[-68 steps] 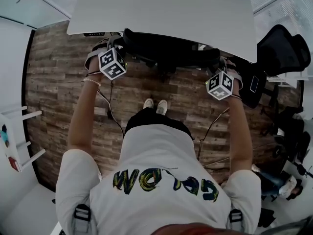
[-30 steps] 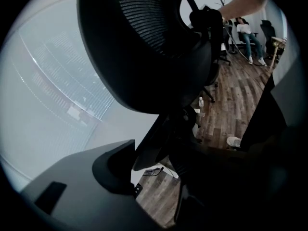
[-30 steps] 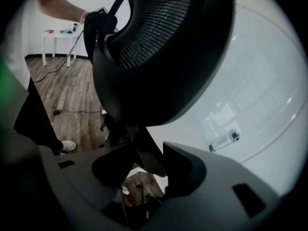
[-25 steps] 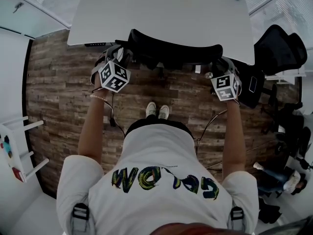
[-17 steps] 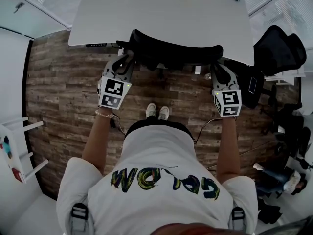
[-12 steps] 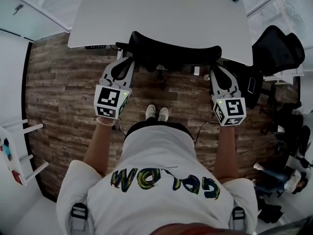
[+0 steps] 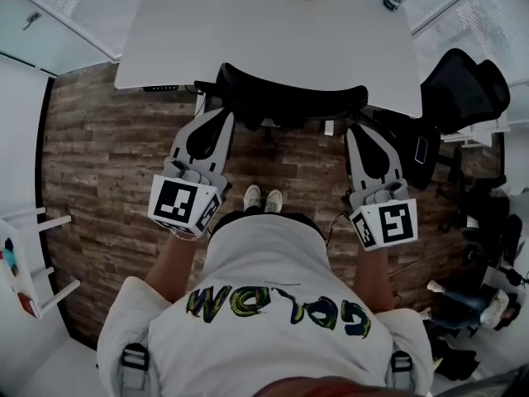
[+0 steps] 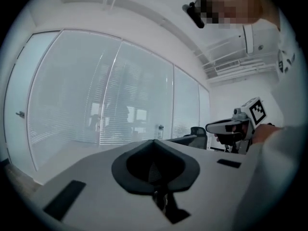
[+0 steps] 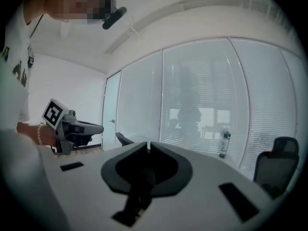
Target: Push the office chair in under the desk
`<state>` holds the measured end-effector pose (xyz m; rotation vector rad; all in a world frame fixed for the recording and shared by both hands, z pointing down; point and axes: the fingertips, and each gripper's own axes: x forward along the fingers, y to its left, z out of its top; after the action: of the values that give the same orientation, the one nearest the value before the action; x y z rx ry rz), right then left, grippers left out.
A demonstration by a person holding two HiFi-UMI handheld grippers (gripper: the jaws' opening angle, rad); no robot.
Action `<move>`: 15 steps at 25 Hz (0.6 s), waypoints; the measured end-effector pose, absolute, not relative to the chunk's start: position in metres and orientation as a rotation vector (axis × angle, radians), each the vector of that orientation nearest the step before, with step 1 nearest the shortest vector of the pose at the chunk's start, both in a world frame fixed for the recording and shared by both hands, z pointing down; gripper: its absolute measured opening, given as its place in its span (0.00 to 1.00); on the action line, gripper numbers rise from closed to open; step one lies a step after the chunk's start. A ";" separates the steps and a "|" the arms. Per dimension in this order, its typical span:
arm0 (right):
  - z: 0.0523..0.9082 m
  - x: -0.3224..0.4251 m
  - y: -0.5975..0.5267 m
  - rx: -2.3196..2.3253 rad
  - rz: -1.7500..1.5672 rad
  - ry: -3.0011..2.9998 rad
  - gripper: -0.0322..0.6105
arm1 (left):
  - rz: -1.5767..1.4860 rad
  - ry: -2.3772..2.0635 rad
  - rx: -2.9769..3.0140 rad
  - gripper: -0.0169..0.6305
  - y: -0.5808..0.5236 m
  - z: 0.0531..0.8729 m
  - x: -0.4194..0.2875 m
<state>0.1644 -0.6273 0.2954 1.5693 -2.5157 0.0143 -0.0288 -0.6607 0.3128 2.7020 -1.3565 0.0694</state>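
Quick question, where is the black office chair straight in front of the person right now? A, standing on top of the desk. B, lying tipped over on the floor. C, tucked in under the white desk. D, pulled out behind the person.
C: the office chair stands upright against the near edge of the desk, with only its backrest showing and the rest hidden beneath the tabletop.

clear floor [image 7: 99,155] behind office chair [image 7: 289,102]

Head cam: steep top-down over desk [image 7: 264,31]. L/R gripper cams: level, facing glass wall [image 8: 96,95]; all share bottle [image 9: 224,144].
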 end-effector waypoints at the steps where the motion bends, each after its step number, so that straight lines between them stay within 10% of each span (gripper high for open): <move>1: 0.291 0.160 -0.625 1.566 0.010 -2.527 0.10 | 0.065 -1.360 2.717 0.04 -0.658 0.307 -0.025; 15: 0.271 0.119 -0.612 1.513 -0.008 -2.596 0.08 | 0.031 -1.310 2.770 0.04 -0.632 0.283 0.019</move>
<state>0.1194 -0.6119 0.2711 1.5132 -2.5964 -0.0084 0.0186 -0.6324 0.2834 2.7697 -1.3101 0.0315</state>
